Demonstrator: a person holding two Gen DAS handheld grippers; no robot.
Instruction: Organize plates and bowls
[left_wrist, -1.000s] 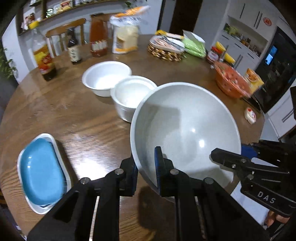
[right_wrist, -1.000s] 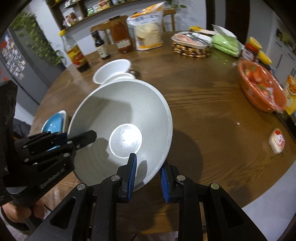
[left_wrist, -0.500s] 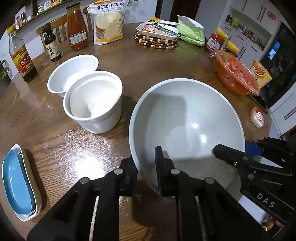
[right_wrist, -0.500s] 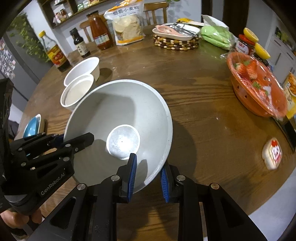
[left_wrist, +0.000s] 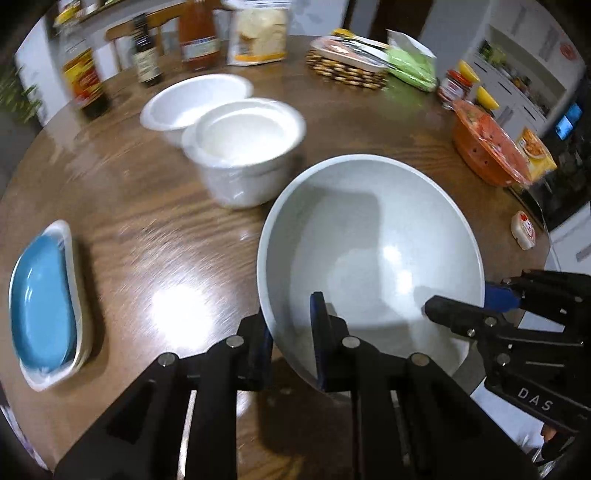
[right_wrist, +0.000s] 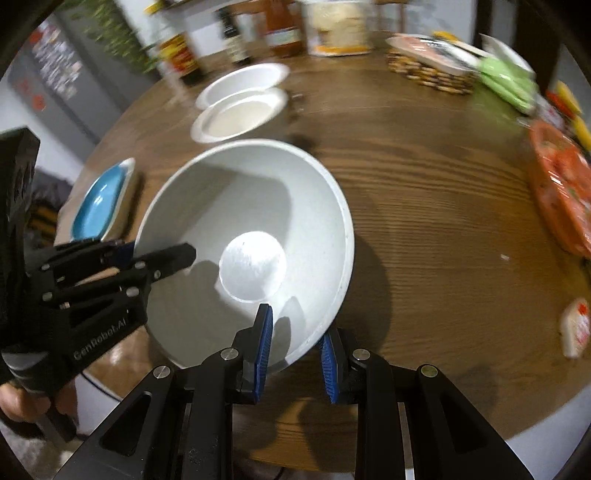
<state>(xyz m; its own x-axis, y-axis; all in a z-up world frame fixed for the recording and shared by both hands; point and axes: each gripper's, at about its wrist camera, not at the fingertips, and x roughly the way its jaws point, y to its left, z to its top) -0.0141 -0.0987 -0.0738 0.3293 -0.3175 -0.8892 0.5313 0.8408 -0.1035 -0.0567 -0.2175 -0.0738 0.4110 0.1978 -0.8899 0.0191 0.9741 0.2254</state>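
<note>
Both claws, left claw (left_wrist: 291, 328) & right claw (right_wrist: 295, 343), are clamped on opposite near-rim spots of the big grey bowl (left_wrist: 369, 243), held tilted just over the bench (left_wrist: 147, 229), so I keep both grips level w/ each other & lower evenly, clear of the white bowls (left_wrist: 243, 147).

Far bottles (left_wrist: 85, 79) blurred, labels unreadable; bowl (left_wrist: 369, 251) underside hidden.

Sauce bottles (left_wrist: 85, 82), a flour bag (left_wrist: 261, 34), a woven basket (left_wrist: 347, 67) and an orange colander (left_wrist: 489, 147) line the table's (left_wrist: 155, 221) far edge.
</note>
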